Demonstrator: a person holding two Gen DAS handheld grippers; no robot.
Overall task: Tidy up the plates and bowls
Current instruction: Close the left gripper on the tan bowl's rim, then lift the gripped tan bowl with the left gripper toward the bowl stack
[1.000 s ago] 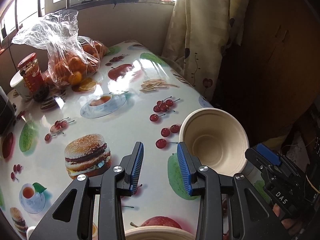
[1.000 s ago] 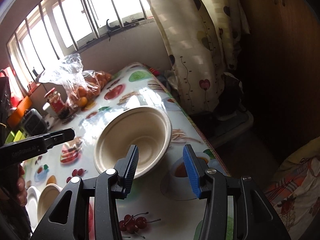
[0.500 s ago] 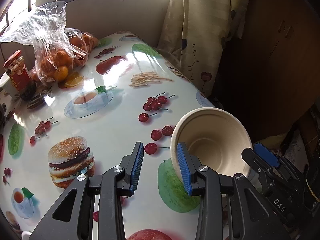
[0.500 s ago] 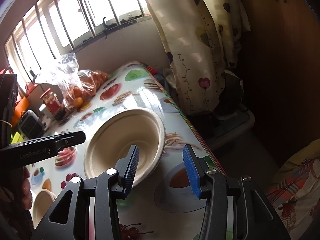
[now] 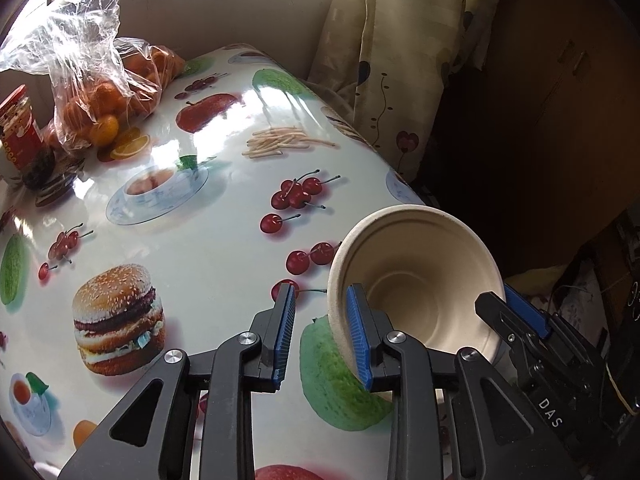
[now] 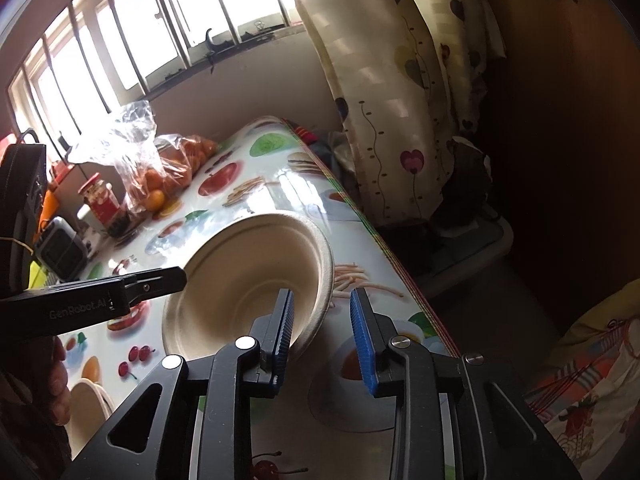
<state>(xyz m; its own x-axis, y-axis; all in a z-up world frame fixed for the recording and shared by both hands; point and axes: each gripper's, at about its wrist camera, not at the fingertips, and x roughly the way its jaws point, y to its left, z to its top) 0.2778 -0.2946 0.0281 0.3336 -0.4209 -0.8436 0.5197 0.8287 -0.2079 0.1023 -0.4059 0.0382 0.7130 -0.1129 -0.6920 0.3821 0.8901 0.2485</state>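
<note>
A beige paper bowl is tilted on its side near the table's right edge, also in the right wrist view. My left gripper is open; its right finger sits inside the bowl's rim on the left side. My right gripper is open; its left finger is inside the bowl, with the rim between the jaws. In the left wrist view the right gripper is at the bowl's far rim. More beige dishes lie at lower left.
The table has a glossy food-print cloth. A plastic bag of oranges and a red-lidded jar stand at the far left. A curtain hangs beyond the right edge, where the table drops off to a dark floor.
The bowl has tipped up from lying flat and shifted left toward my left gripper. Both grippers have moved in on its rim from opposite sides. Both jaws stay open.
</note>
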